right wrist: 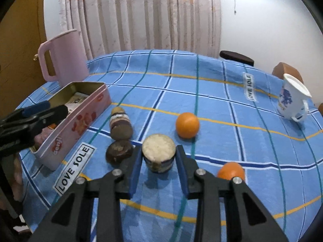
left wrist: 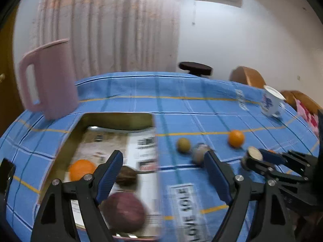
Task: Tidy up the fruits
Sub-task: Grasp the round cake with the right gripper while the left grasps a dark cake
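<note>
A pink tin box (right wrist: 80, 121) lined with newspaper (left wrist: 121, 145) lies on the blue checked cloth. It holds an orange (left wrist: 81, 169), a brown fruit (left wrist: 126, 176) and a dark red round fruit (left wrist: 126, 211). My left gripper (left wrist: 161, 157) is open and empty above the box's right edge; it also shows in the right wrist view (right wrist: 48, 109). My right gripper (right wrist: 158, 157) is shut on a cut fruit piece with a pale flat face (right wrist: 158, 151), held just above the cloth. Loose on the cloth are two oranges (right wrist: 187, 125) (right wrist: 231, 170), a brown fruit (right wrist: 119, 151) and a stack of sliced pieces (right wrist: 120, 124).
A pink pitcher (right wrist: 64, 56) stands behind the box at the far left. A white cup with a blue flower print (right wrist: 291, 98) stands at the far right. A dark stool (right wrist: 236, 57) and brown chairs (right wrist: 286, 70) stand beyond the table edge.
</note>
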A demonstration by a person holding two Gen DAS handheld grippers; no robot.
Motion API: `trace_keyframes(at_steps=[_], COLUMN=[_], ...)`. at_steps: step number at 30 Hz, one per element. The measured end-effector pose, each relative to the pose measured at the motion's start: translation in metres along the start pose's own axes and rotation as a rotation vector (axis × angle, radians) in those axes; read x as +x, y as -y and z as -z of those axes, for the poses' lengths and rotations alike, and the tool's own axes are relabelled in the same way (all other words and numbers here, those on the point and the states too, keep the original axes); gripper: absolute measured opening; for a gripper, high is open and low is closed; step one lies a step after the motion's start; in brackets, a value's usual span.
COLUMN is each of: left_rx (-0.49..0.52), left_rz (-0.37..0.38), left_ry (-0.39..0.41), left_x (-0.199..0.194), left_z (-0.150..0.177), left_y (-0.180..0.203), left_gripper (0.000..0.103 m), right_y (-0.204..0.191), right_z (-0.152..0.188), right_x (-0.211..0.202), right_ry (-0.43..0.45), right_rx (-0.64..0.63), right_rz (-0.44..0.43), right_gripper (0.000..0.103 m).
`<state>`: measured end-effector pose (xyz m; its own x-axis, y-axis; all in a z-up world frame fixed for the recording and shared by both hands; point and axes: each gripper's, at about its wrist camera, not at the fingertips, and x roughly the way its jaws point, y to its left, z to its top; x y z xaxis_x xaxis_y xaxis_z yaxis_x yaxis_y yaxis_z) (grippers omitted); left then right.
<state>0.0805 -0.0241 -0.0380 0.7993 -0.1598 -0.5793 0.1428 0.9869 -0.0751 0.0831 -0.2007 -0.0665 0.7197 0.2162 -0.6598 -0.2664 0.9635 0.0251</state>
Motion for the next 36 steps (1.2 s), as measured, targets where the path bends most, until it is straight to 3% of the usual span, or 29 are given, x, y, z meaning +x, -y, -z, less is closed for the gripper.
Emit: trace_keyframes(at_steps=[11, 15, 26, 28, 33, 34, 36], left_rx=[0.090, 0.089, 0.052, 0.037, 0.071, 0.067, 0.054], left_rz=[0.056, 0.076, 0.129, 0.137, 0.153, 0.156, 0.171], left_ry=[-0.103, -0.138, -0.190, -0.196, -0.247, -0.257, -0.256], left_x=[0.031, 0.039, 0.049, 0.050, 0.057, 0.059, 0.059], left_z=[0.008, 0.009, 0.010, 0.010, 0.012, 0.012, 0.013], left_y=[0.055, 0.058, 0.060, 0.059, 0.067, 0.066, 0.064], left_gripper=[0.083, 0.064, 0.061, 0.049, 0.049, 0.042, 0.040], right_y=[0.025, 0.026, 0.031, 0.031, 0.032, 0.032, 0.031], right_z=[0.003, 0.003, 0.004, 0.004, 0.005, 0.004, 0.004], right_x=[-0.012, -0.012, -0.012, -0.012, -0.013, -0.012, -0.013], right_ry=[0.039, 0.037, 0.038, 0.038, 0.043, 0.040, 0.041], right_rx=[0.092, 0.095, 0.117, 0.117, 0.122, 0.121, 0.118], right_rz=[0.024, 0.026, 0.025, 0.029, 0.034, 0.033, 0.031], right_gripper=[0.036, 0.036, 0.036, 0.036, 0.036, 0.036, 0.036])
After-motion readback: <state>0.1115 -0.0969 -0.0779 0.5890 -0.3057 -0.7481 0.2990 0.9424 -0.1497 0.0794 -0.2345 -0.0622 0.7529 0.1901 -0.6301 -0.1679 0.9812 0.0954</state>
